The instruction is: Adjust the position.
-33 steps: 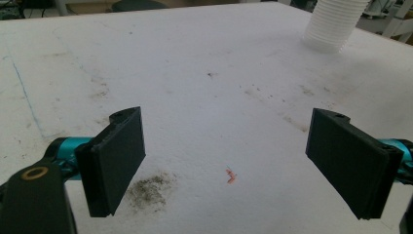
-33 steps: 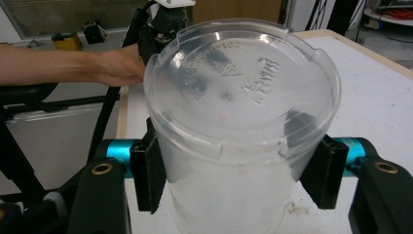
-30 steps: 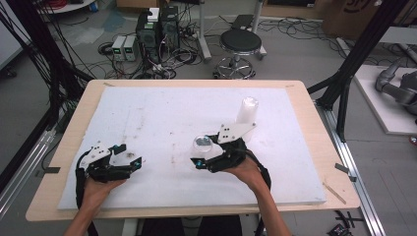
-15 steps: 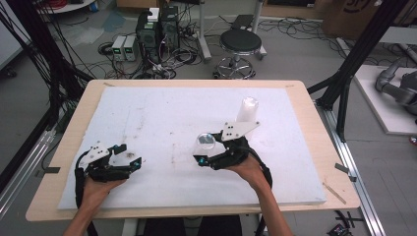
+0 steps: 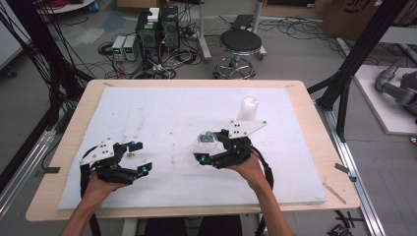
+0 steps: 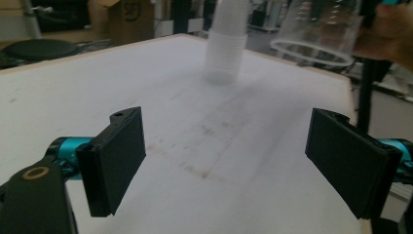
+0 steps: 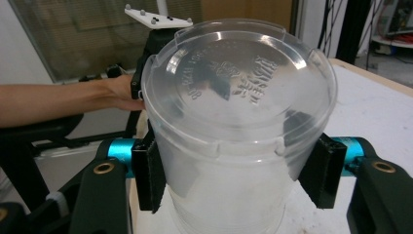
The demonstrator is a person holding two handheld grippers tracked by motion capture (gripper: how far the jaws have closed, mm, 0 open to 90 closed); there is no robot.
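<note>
My right gripper is shut on a clear plastic cup, lying on its side just above the white board; the jaws have just closed a little further on it. In the right gripper view the cup shows its embossed bottom, with both pads pressed on its wall. A stack of white cups stands upright behind the right hand. My left gripper hovers open at the front left with nothing in it; its jaws point toward the stack and the held cup.
The white board lies on a wooden table and has faint stains near its middle. A stool, boxes of electronics and loose cables sit on the floor beyond the far edge. Black frame posts stand at the right.
My left gripper has lifted a little and shifted slightly toward the middle of the board. The right gripper has kept its place with the clear cup in it.
</note>
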